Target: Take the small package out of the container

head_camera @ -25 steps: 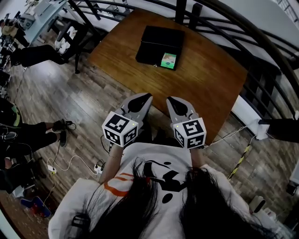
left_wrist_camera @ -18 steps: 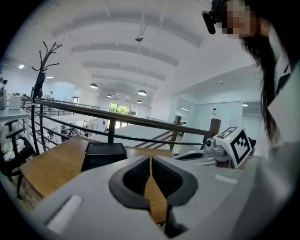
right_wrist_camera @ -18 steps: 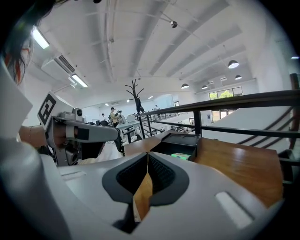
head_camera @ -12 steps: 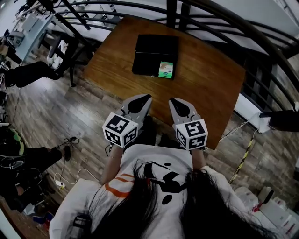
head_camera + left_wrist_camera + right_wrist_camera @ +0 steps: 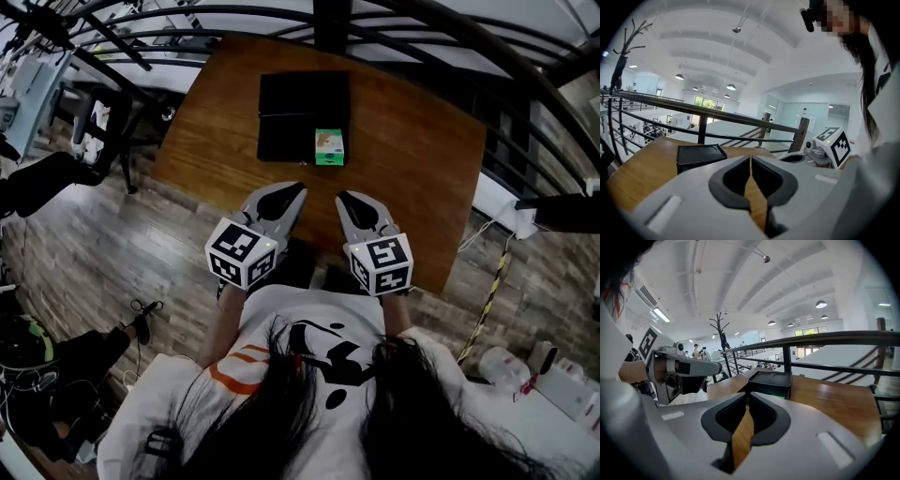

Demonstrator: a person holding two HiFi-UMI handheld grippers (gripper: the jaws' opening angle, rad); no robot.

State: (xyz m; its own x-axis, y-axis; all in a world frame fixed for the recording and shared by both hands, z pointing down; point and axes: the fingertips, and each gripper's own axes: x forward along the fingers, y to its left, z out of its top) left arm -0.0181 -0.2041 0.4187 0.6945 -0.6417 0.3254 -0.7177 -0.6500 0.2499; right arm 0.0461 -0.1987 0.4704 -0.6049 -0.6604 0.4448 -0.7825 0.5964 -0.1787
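Container (image 5: 303,103) black, rectangular, small package (image 5: 329,147) green, boxy, perhaps cardboard.

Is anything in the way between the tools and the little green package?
Nothing visible is. Only bare table lies between the left tool, the right tool and the package. Both tools are shut. The package sits in the near right corner of the black container, with nothing on top of it.
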